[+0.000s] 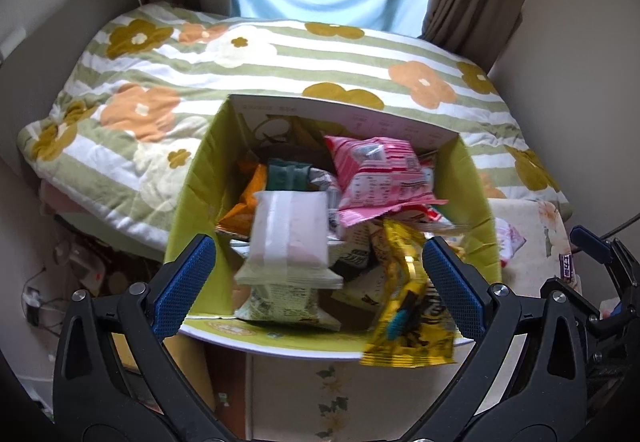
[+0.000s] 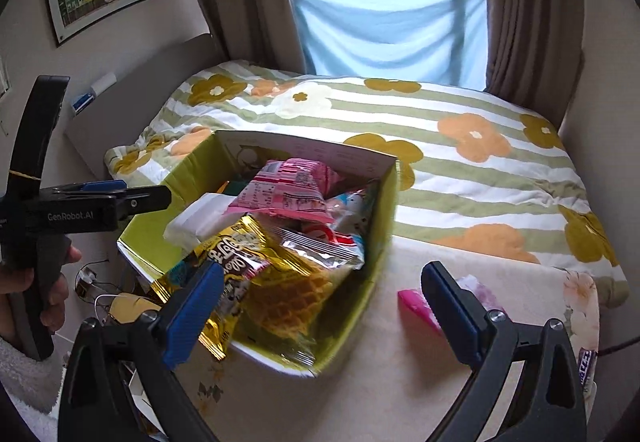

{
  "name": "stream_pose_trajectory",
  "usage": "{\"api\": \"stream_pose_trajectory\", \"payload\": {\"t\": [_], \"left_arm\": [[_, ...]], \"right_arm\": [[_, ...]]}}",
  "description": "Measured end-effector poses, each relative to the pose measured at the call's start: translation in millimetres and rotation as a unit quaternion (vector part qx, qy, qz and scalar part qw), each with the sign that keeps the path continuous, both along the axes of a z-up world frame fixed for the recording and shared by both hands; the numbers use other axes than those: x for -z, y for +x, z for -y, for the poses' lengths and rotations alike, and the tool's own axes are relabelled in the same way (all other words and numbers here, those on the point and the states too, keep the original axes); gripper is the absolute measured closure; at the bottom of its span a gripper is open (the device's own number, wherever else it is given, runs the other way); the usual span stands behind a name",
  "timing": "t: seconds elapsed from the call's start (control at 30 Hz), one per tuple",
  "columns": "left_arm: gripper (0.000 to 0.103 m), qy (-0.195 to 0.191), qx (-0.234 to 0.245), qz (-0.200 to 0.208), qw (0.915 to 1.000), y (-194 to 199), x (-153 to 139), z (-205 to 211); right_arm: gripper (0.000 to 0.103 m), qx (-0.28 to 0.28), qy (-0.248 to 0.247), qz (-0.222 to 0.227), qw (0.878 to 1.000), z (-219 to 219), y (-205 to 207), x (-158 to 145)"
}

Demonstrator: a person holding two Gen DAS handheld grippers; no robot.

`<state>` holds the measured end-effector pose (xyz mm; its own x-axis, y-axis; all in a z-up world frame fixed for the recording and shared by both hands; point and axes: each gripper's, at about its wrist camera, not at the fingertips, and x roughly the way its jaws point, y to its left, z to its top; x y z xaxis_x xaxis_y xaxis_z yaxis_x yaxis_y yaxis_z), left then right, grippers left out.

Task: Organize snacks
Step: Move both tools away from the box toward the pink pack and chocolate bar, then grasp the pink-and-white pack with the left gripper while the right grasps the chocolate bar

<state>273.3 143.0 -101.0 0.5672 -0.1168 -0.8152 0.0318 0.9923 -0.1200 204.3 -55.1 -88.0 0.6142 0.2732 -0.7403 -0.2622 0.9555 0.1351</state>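
Right wrist view: right gripper (image 2: 320,312) fingers spread, yellow snack bag (image 2: 256,274) in box (image 2: 360,306) between them, untouched.

A low surface draped in a cream floral-print cloth (image 2: 400,382) is carrying an open lime-green cardboard box (image 2: 372,262), brimming with snack packets, which is sitting toward its left side. A bright pink packet (image 2: 416,306) is lying flat on the cloth just right of the box, with a pale lilac wrapper (image 2: 480,292) showing beside it, and a small purple-and-white bar (image 2: 585,366) is resting at the right edge. Beyond, a bed is lying under a green-and-white striped quilt with orange and mustard flowers (image 2: 460,178), spreading toward the far window.
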Motion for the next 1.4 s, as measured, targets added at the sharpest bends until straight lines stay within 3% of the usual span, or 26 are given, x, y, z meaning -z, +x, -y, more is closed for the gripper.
{"api": "stream_pose_trajectory", "payload": {"t": [0.4,0.83,1.07,1.4], "left_arm": [[0.000,-0.011,0.048,0.019,0.9986,-30,-16,137],[0.000,-0.001,0.099,-0.018,0.9949,-29,23,295],[0.000,0.064,0.145,-0.054,0.9860,-13,65,346],[0.000,0.172,0.207,-0.102,0.9575,26,136,370]], "right_arm": [[0.005,0.036,-0.004,0.012,0.999,109,-42,-14],[0.005,0.097,-0.001,-0.012,0.995,250,-74,0],[0.005,0.147,-0.004,-0.043,0.988,290,-78,28],[0.005,0.257,0.018,-0.091,0.962,324,-84,88]]}}
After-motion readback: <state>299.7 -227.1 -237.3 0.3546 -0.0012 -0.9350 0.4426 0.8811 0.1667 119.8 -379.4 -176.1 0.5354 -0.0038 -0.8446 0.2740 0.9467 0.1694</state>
